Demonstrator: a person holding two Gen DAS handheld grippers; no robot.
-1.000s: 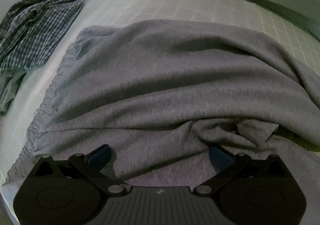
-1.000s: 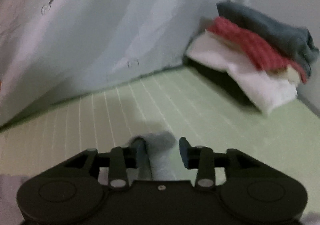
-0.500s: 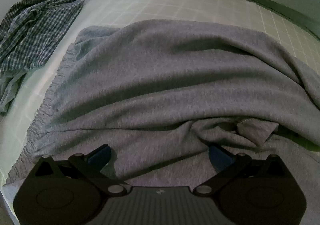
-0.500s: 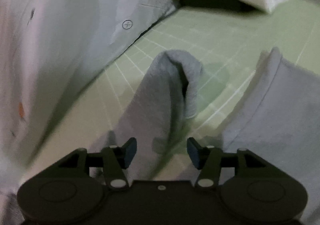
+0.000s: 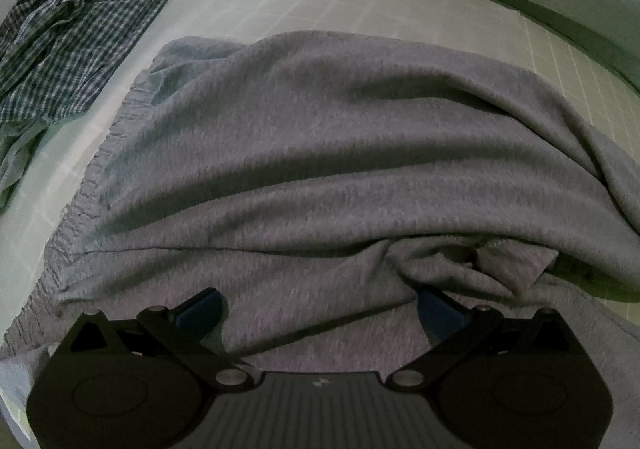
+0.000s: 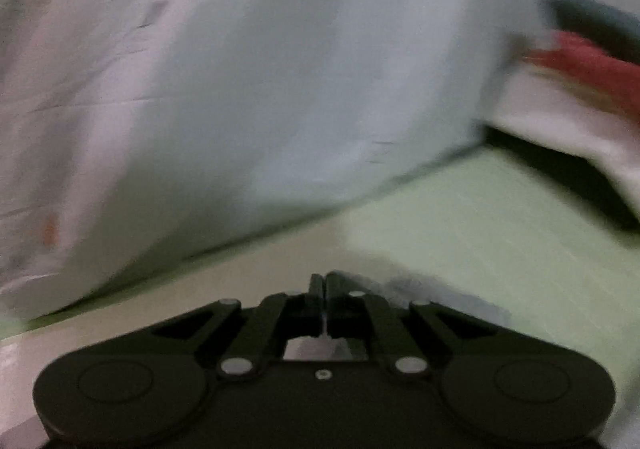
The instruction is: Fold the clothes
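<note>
The left gripper (image 5: pixel 320 313) sits with its fingers spread wide over the grey sweater (image 5: pixel 340 153), which lies rumpled across the green grid mat (image 5: pixel 360 5), with a checked shirt (image 5: pixel 76 29) bunched at the far left. The right gripper (image 6: pixel 324 285) is pinched together, and grey fabric (image 6: pixel 432 289) shows just beside its tips, but it's too blurry to tell if it's clamped on it.

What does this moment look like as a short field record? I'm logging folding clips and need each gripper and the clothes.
surface: green grid mat
main garment: grey garment, spread out and rumpled
left gripper: jaws wide open, low over the garment's near edge
right gripper: jaws together; a blurred bit of grey cloth lies by them, grip unclear
left side: checked cloth, crumpled
right side: pile of clothes, blurred
</note>
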